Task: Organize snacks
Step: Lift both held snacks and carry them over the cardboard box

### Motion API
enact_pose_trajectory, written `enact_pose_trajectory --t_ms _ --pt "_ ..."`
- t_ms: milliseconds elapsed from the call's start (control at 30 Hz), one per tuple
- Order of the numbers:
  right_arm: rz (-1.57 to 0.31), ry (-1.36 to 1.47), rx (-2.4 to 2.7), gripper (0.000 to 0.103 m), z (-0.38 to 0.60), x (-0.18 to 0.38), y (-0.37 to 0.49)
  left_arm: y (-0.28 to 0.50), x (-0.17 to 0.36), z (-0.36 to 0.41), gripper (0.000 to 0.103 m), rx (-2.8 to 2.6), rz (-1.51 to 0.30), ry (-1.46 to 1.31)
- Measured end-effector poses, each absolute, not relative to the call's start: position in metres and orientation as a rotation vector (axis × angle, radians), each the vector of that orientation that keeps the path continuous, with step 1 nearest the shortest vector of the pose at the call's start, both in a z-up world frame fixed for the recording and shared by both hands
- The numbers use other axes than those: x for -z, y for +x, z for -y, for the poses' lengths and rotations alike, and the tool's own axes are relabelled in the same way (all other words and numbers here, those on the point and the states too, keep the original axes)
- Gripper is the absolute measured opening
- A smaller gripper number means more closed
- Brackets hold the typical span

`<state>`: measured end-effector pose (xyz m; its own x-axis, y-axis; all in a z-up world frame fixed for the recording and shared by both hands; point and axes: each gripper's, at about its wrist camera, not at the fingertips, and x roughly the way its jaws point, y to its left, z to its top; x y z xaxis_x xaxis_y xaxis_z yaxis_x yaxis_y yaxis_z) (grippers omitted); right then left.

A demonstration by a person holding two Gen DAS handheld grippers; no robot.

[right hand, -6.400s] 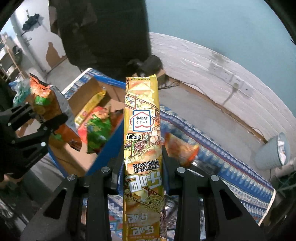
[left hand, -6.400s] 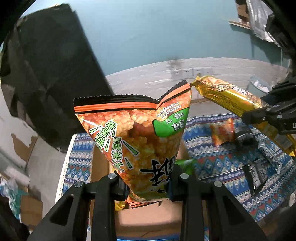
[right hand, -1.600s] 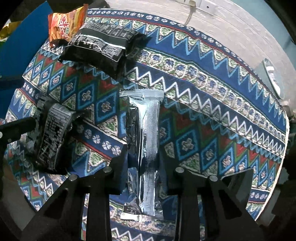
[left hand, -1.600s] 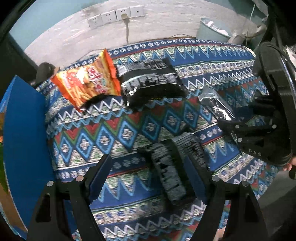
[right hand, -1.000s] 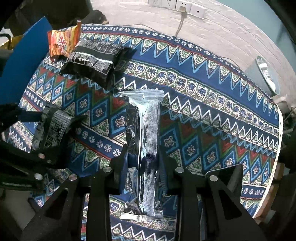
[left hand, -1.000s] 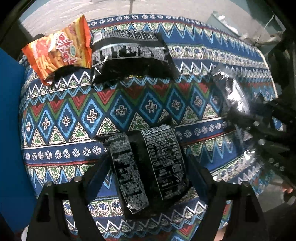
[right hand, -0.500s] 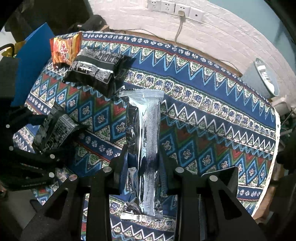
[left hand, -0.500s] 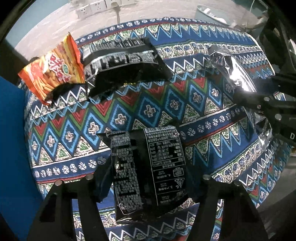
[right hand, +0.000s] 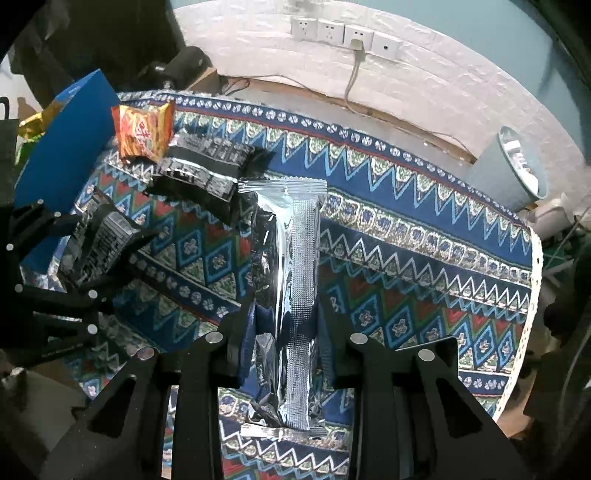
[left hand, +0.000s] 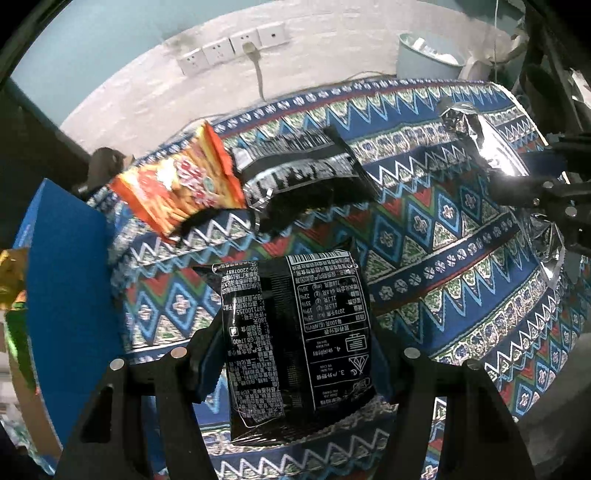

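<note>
My left gripper (left hand: 295, 354) is shut on a black snack packet (left hand: 295, 343) with white print and holds it above the patterned cloth (left hand: 424, 229). My right gripper (right hand: 284, 332) is shut on a long silver foil packet (right hand: 288, 280), also lifted off the cloth. The silver packet also shows in the left wrist view (left hand: 476, 140), and the black packet in the right wrist view (right hand: 99, 236). An orange snack bag (left hand: 181, 188) and a second black packet (left hand: 299, 173) lie side by side at the far side of the cloth.
A blue-walled cardboard box (left hand: 62, 266) with snacks inside stands at the left edge of the cloth. A grey waste bin (right hand: 517, 170) stands on the floor beyond the cloth. Wall sockets (right hand: 343, 33) with a plugged cable are behind.
Both grippers closed on their packets and lifted them off the cloth; both views have risen and tilted up toward the wall. Earlier they carried an orange-green bag and a yellow packet over the box.
</note>
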<state>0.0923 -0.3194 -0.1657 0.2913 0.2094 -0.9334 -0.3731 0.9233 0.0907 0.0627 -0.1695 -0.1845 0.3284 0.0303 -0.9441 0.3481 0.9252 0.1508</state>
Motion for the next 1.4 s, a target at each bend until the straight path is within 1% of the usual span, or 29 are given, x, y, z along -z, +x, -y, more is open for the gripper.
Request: enact_pose_trajectory --t_ms 367,600,1067,1400 --pt "-1.170 -0.151 -0.410 0.028 0.303 0.134 0.087 0.042 0.132 0.136 0.067 0.204 -1.115 0.399" --pt "-1.126 -0.150 -0.439 0.028 0.286 0.108 0.082 0.037 0.111 0.129 0.067 0.197 -1.058 0.410" --pt "-1.039 -0.131 -0.537 0.028 0.238 0.055 0.074 0.022 0.059 0.082 0.067 0.154 -0.952 0.388" --pt "-1.000 -0.148 -0.609 0.028 0.192 0.028 0.075 0.011 0.040 0.036 0.067 0.106 -0.915 0.358"
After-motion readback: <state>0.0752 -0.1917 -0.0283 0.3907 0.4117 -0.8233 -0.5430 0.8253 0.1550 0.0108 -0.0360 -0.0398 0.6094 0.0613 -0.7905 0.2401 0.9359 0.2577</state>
